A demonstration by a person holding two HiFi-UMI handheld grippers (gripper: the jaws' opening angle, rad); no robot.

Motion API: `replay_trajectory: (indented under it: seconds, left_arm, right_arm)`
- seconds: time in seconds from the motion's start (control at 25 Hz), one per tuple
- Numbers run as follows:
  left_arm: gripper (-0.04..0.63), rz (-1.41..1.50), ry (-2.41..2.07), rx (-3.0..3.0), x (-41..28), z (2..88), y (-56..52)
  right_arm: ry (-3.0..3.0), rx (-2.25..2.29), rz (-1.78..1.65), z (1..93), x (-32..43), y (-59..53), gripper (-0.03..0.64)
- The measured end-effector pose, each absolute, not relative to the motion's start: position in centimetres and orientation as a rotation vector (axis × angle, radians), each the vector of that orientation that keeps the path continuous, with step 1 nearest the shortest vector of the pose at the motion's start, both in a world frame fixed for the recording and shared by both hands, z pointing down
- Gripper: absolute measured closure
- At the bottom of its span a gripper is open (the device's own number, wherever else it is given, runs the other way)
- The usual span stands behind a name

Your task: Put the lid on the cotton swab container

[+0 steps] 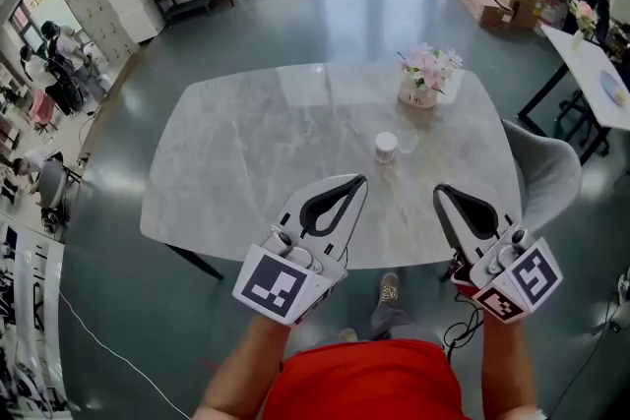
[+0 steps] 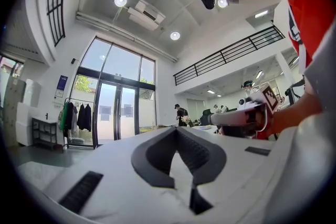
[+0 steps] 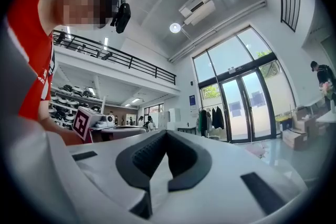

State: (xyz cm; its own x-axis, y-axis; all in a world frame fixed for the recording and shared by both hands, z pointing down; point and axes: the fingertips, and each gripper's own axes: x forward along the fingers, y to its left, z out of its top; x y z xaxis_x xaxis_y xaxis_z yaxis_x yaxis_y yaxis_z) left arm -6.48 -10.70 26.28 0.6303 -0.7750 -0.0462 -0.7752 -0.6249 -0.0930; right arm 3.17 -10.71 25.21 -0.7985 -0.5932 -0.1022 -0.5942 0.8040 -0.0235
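Holding both grippers level over the near edge of a marble table (image 1: 246, 143), side by side with a gap between them.

Left gripper (image 1: 358, 180): jaws pressed together, nothing between them. Its own view shows the black pads meeting at the tip, with only the room beyond.

Right gripper (image 1: 439, 191): likewise closed tight and empty.

Cotton swab container (image 1: 386, 148): small, white-topped, upright on the table ahead of both tips. It stands between the lines the two grippers point along, a little nearer the left one, and neither gripper touches it.

Small clear piece (image 1: 409, 143): just beside the container, on the right gripper's side. Too small to say whether it is the lid.

Pot of pink flowers (image 1: 424, 79): beyond the container, further out from the tips.

Grey chair (image 1: 544, 174): off the right gripper's outer side, at the table edge.

Marker cubes sit at the rear of each gripper, by the hands. Red shirt (image 1: 364, 379) lies behind them, at the lower edge of the head view.
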Motion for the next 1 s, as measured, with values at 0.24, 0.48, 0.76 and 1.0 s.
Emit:
replay_trajectory:
  seconds: [0.24,0.48,0.76,1.0]
  left_arm:
    - [0.577,-0.019,1.35,-2.73,-6.7,27.6,-15.3]
    - [0.577,-0.089,1.399,-2.735,-5.8,30.1,-20.4]
    - [0.577,-0.244,1.413,-2.754,-5.3,34.6,-24.3]
    - [0.577,-0.345,1.356,-2.797,-5.3,38.8,-27.3]
  right_arm:
    - [2.917,-0.914,0.03,26.3,3.0,-15.9,0.606]
    - [2.955,-0.874,-0.03,28.9,4.0,-21.3,0.606]
    - [3.013,-0.884,-0.128,32.3,4.9,-25.7,0.606]
    - [3.053,-0.986,-0.221,36.4,5.1,-28.6,0.606]
